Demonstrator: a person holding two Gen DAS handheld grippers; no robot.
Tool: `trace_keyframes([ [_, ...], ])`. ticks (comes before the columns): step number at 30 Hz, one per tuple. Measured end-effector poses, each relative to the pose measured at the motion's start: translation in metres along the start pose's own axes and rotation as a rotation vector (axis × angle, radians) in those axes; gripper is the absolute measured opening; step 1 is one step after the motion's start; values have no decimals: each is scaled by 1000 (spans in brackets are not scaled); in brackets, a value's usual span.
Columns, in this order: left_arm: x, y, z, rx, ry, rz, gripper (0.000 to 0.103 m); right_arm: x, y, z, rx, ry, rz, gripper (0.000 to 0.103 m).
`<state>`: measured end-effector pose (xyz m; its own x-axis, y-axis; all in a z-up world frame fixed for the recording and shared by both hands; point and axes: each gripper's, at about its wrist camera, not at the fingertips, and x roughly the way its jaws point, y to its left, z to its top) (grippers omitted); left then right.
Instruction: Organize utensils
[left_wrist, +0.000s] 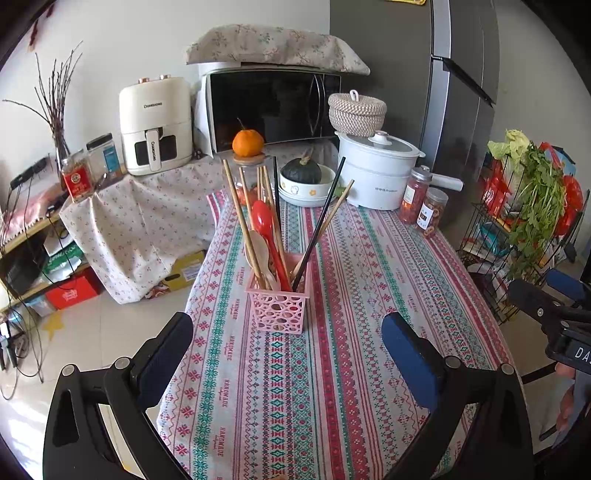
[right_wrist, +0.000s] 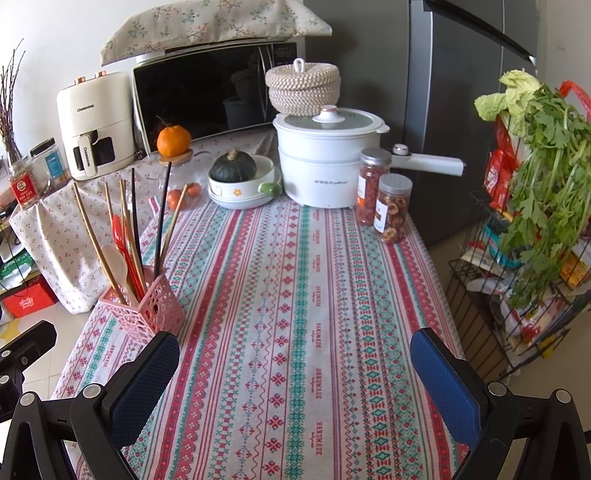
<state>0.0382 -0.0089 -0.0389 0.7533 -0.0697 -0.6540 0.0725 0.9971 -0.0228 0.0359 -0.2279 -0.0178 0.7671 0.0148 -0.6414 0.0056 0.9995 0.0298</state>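
Tablecloth lies bare under both my claws, left and right, fingers apart; ahead, one careless nudge topples the top-heavy pink basket of chopsticks.

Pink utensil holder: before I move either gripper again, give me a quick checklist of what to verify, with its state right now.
1. Left gripper open and empty: ok, jaws wide apart, nothing between them.
2. Right gripper open and empty: ok.
3. Pink utensil holder upright on the tablecloth: ok.
4. Utensils inside the holder: ok; wooden chopsticks, black chopsticks, red spoon and pale spoon all stand in it.
5. Loose utensils left on the tablecloth: cannot tell for certain; none show in either view.
6. Holder's margin from the table's left edge: not ok; in the right wrist view it sits close to that edge.
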Motion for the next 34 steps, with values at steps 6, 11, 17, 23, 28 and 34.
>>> trace_keyframes([
  [6,0,0,0,0,1,0,103,0,1,-1,2,2,3,103],
  [11,0,0,0,0,-1,1,103,0,1,-1,2,2,3,103],
  [17,0,0,0,-1,0,0,103,0,1,-1,1,2,3,103],
  [23,0,1,0,-5,1,-1,103,0,1,-1,1,2,3,103],
  [28,0,3,-1,-15,11,-3,103,0,1,-1,1,4,3,103],
  [34,1,0,-2,-22,16,-6,103,2,1,-2,1,7,3,103],
])
